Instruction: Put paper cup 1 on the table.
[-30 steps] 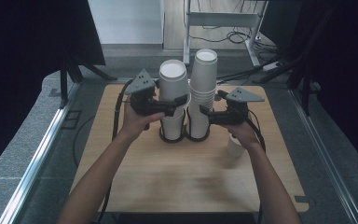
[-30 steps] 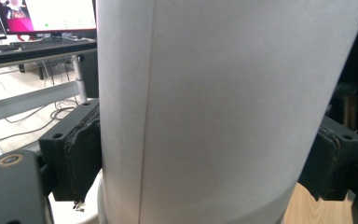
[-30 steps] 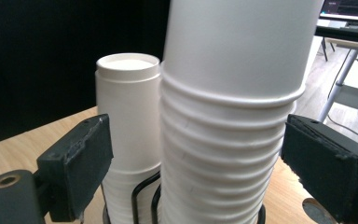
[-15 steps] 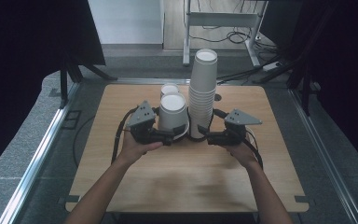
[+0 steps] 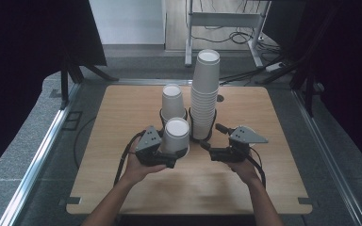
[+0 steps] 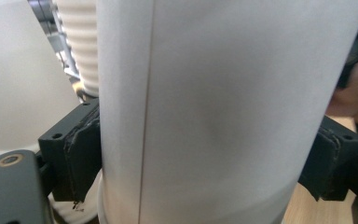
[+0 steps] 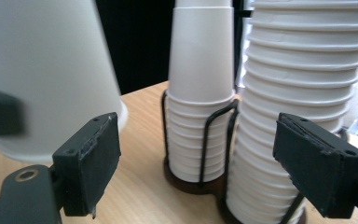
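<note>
High view: left gripper (image 5: 173, 159) clamps inverted cup (image 5: 176, 136) at stack's (image 5: 204, 94) 7 o'clock for setting down; right gripper (image 5: 206, 149), jaws just narrowing, empty.

wood table (image 5: 273, 188), wire cup rack (image 5: 202, 136) w/ two stacks

One single paper cup (image 5: 176, 136), two cup stacks, tall (image 5: 204, 94) and short (image 5: 172, 100), two hand-held grippers, left (image 5: 173, 160) and right (image 5: 206, 151), one desk (image 5: 273, 155).

White paper cup (image 5: 176, 136), upside down, upright, in front of two cup stacks (image 5: 203, 96)
</note>
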`<move>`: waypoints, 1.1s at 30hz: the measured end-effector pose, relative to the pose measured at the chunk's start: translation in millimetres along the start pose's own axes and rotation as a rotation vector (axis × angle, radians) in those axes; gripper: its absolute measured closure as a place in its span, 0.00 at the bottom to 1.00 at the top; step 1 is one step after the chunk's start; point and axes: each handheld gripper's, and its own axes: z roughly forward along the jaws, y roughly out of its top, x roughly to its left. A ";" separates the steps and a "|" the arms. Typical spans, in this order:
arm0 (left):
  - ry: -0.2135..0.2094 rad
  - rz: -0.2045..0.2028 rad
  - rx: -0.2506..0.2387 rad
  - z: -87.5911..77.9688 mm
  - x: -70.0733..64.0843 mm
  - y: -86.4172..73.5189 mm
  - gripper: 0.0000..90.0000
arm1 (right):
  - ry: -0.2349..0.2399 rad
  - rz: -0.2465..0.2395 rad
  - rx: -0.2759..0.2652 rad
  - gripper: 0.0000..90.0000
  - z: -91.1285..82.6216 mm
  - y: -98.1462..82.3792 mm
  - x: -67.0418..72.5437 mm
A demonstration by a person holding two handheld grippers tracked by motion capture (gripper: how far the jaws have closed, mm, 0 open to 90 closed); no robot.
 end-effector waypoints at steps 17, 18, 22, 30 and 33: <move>0.045 0.035 0.131 24.5 -7.8 -43.1 0.15 | 0.117 0.031 -0.025 0.16 -6.1 -5.5 34.0; 0.053 0.047 0.140 25.9 -9.2 -44.9 0.15 | 0.120 0.029 -0.024 0.16 -4.8 -6.6 35.1; 0.052 0.048 0.149 28.6 -12.3 -48.7 0.15 | 0.136 0.039 -0.014 0.15 1.0 -10.9 39.6; 0.067 0.073 0.143 28.2 -19.6 -49.5 0.15 | 0.153 0.059 -0.007 0.14 8.7 -15.7 44.0; 0.070 0.098 0.147 30.7 -25.2 -49.5 0.15 | 0.158 0.065 -0.001 0.13 12.1 -17.8 47.0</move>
